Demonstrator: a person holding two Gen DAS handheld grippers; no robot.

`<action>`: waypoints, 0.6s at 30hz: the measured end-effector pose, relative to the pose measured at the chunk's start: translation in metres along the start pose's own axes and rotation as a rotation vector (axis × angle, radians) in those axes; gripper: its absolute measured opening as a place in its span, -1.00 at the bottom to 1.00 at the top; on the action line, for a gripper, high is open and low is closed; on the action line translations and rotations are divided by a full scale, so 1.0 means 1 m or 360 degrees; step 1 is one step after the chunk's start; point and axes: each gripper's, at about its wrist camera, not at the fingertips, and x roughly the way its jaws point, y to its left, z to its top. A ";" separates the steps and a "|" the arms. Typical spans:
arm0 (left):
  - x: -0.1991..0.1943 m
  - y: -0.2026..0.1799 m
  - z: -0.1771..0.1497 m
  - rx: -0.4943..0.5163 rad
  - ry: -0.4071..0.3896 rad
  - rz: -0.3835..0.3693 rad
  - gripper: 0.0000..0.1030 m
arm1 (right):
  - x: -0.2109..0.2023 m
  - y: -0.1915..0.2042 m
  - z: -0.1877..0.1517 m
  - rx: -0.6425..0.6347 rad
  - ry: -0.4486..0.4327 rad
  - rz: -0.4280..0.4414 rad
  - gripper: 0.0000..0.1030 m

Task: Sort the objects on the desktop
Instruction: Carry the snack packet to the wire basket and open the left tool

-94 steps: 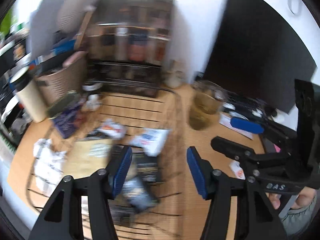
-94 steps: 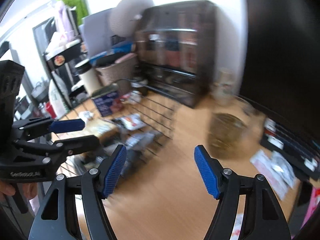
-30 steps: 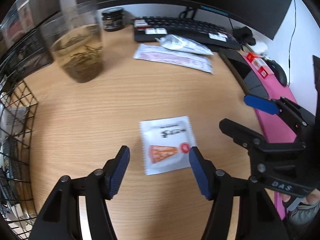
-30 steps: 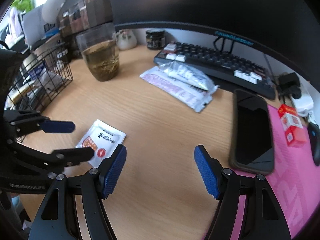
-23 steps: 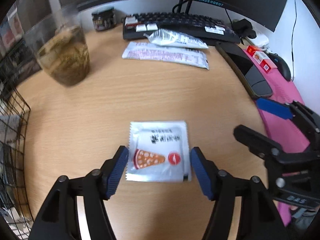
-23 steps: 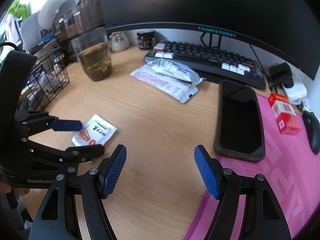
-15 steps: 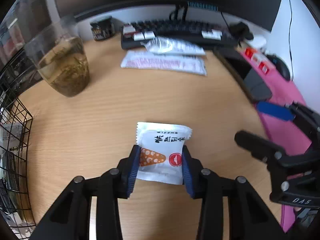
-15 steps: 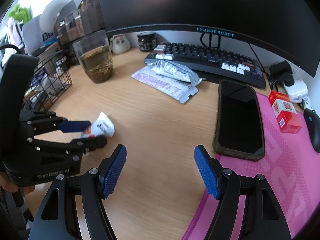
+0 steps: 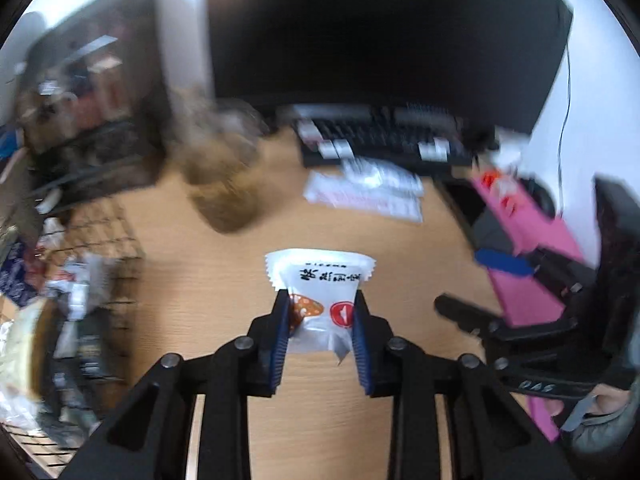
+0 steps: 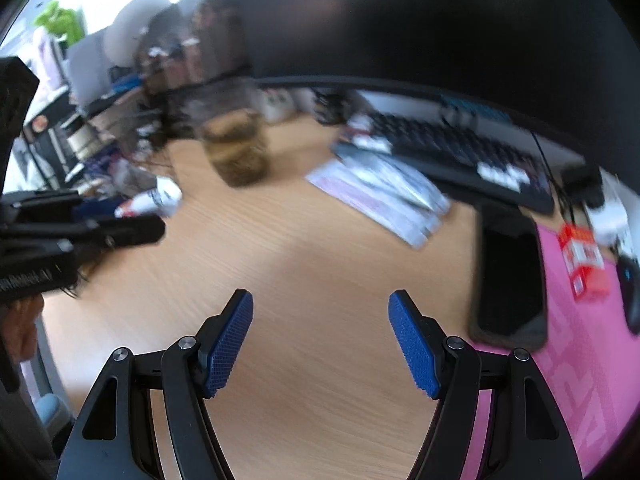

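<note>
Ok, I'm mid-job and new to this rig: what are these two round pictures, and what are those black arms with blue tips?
Each picture comes from a fisheye camera on a hand-held tool, looking along its two blue-padded fingers; a person holds one per hand. In the left view, the left tool is shut on a white snack packet, lifted off the wooden desk. In the right view, the right tool is open and empty. On the desk are a blurred glass of tea, a keyboard, long packets, a phone, a pink mat.
</note>
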 end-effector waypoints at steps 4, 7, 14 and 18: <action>-0.043 0.056 0.003 -0.0132 -0.0110 0.0086 -0.40 | -0.006 0.051 0.033 -0.0108 -0.0047 0.0157 0.37; -0.065 0.106 -0.002 -0.0273 -0.0164 0.0211 -0.40 | -0.009 0.101 0.064 -0.0213 -0.0109 0.0294 0.37; -0.072 0.201 -0.039 -0.0540 -0.0093 0.0379 -0.40 | 0.025 0.205 0.100 -0.0397 -0.0086 0.0484 0.48; -0.071 0.217 -0.045 -0.0603 -0.0124 0.0341 0.06 | 0.037 0.222 0.098 -0.0414 -0.0052 0.0508 0.48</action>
